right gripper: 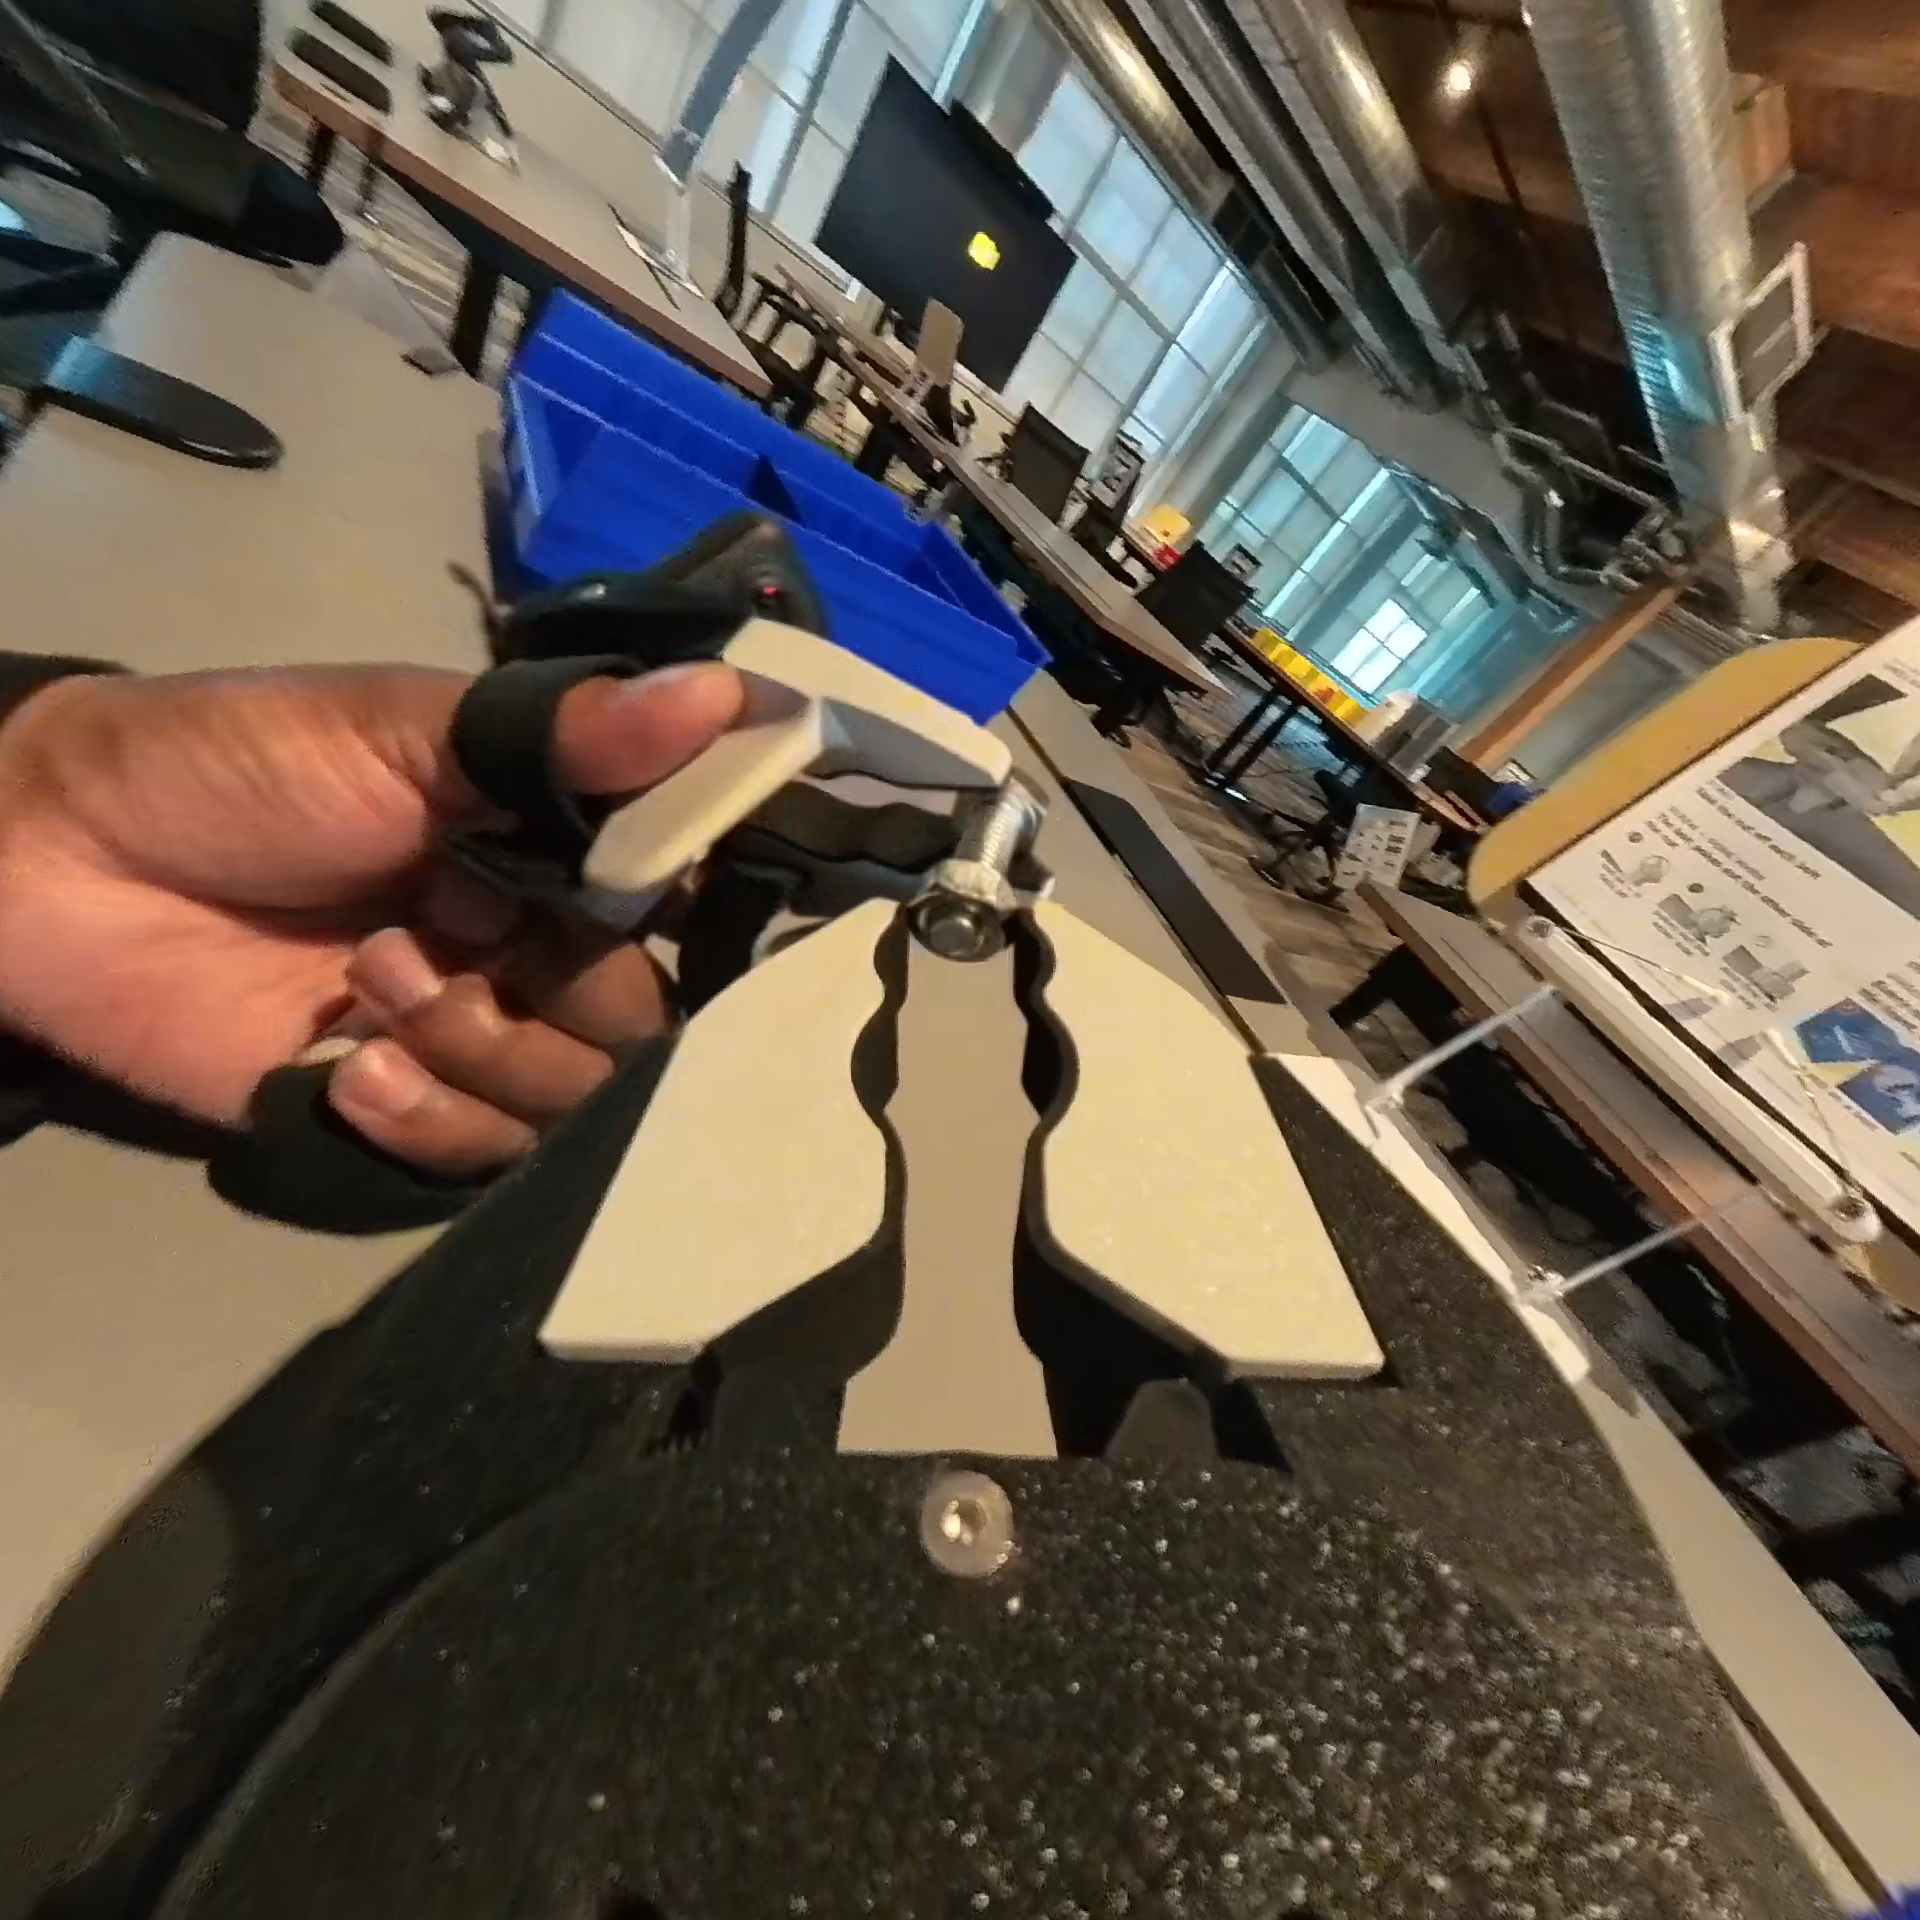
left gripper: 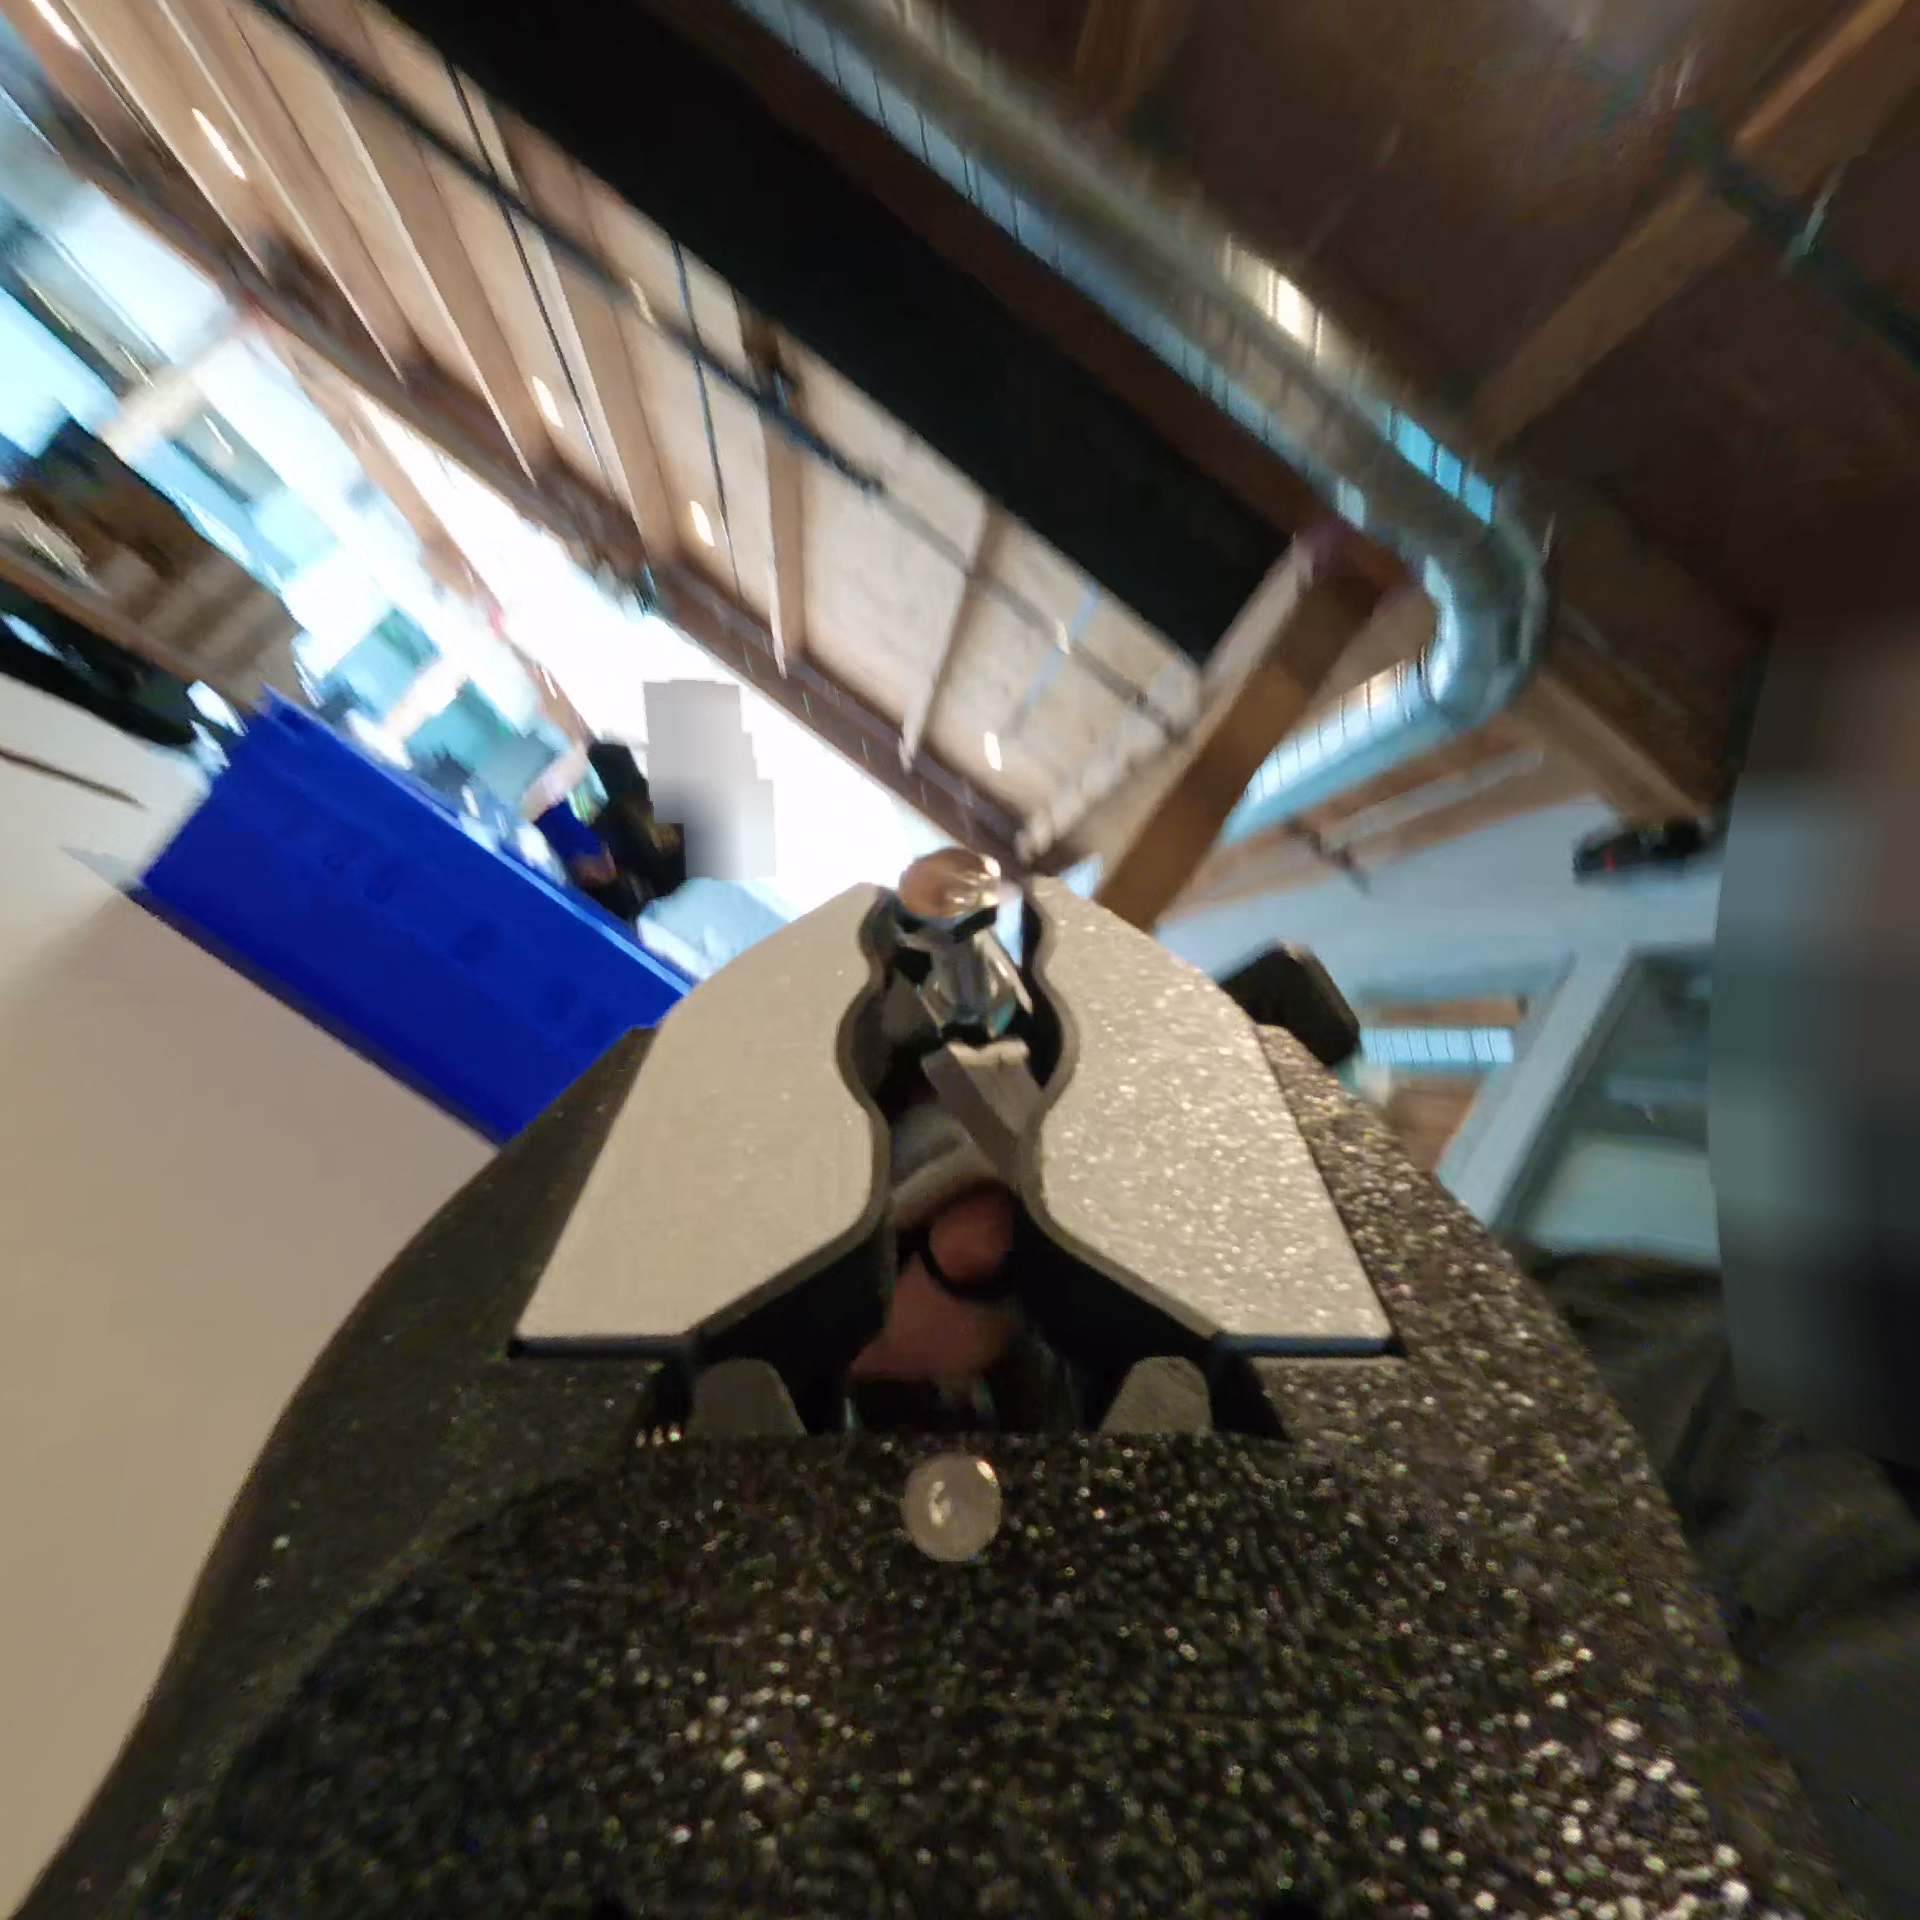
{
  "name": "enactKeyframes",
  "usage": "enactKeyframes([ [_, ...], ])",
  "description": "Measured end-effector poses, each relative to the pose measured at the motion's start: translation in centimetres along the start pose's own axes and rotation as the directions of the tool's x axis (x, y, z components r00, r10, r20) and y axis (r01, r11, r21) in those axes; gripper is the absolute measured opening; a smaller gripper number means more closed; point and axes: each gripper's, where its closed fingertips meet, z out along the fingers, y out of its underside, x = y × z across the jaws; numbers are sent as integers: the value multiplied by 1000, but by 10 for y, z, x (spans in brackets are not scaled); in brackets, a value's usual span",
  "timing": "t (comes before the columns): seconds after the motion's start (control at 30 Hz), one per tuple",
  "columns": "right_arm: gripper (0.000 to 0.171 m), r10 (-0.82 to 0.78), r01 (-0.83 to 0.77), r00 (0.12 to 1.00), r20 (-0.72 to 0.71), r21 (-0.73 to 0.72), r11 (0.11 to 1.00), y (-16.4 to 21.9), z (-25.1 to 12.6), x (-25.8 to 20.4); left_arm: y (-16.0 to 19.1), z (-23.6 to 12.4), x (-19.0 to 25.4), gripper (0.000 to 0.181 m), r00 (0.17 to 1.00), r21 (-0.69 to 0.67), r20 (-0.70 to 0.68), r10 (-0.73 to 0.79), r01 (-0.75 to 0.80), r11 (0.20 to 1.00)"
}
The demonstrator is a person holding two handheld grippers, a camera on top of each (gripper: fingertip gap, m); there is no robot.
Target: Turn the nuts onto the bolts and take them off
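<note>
Mid-air, above desk [right gripper: 208, 582]: left gripper [right gripper: 883, 800] jaws clamped bolt [right gripper: 1000, 831] by head end. Right gripper [right gripper: 961, 940] jaws pinched nut [right gripper: 964, 891] at shank tip. Step judged: nut turning, direction unclear. Next needed: regrip, twist, keep axis aligned.

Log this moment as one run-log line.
left gripper: shut on silver steel bolt | right gripper: shut on silver hex nut | both held above table | blue plastic bin behind

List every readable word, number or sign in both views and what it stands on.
Instruction sheet: printed lines, mostly blurred; wording not repeated.
Dark screen: yellow mark, too small to read.
Blue bin: faint marks, blurred.
Bolt, nut: no markings seen.
</note>
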Motion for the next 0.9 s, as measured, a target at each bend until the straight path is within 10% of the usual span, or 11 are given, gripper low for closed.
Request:
enactKeyframes([
  [0.27, 19, 56, -88, 955, 290, 96, 992, -8, -14, -18, 16, -26, 25, 39, 927, -483, -92, 364, -361, 798],
  [0.9, 18, 98, -200, 859, 502, 153, 968, -20, -24, -46, 44, -31, 30, 23, 912, -587, -195, 360, -402, 703],
])
